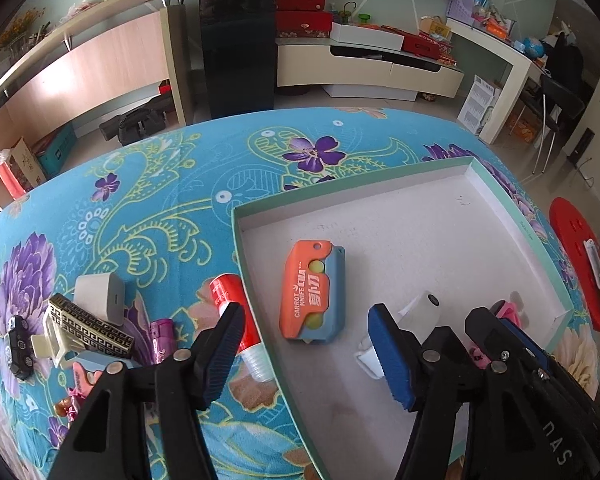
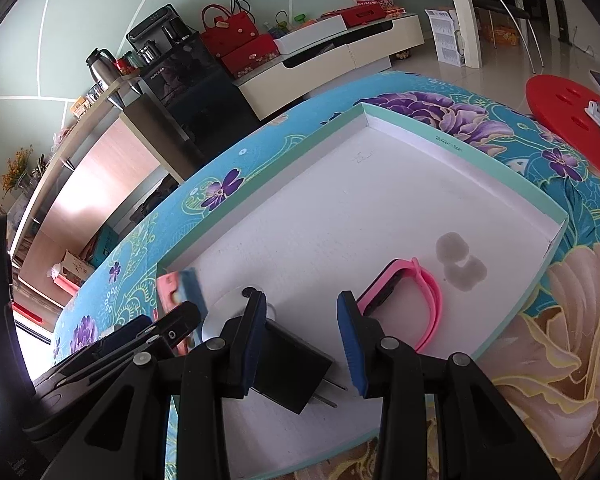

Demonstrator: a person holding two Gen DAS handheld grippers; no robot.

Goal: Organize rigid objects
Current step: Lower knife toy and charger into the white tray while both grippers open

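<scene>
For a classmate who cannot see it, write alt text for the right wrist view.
An open claw hovers over a shallow white tray on a floral blue cloth. A black plug adapter lies between its fingers and a pink wristband just to the right. A cluttered living room lies behind.

Tablecloth (image 1: 148, 200) was turquoise with purple flowers, tray (image 1: 260, 208) mint-edged and white inside, carrot knife (image 1: 306, 292) orange, watch (image 2: 416, 296) pink.
</scene>
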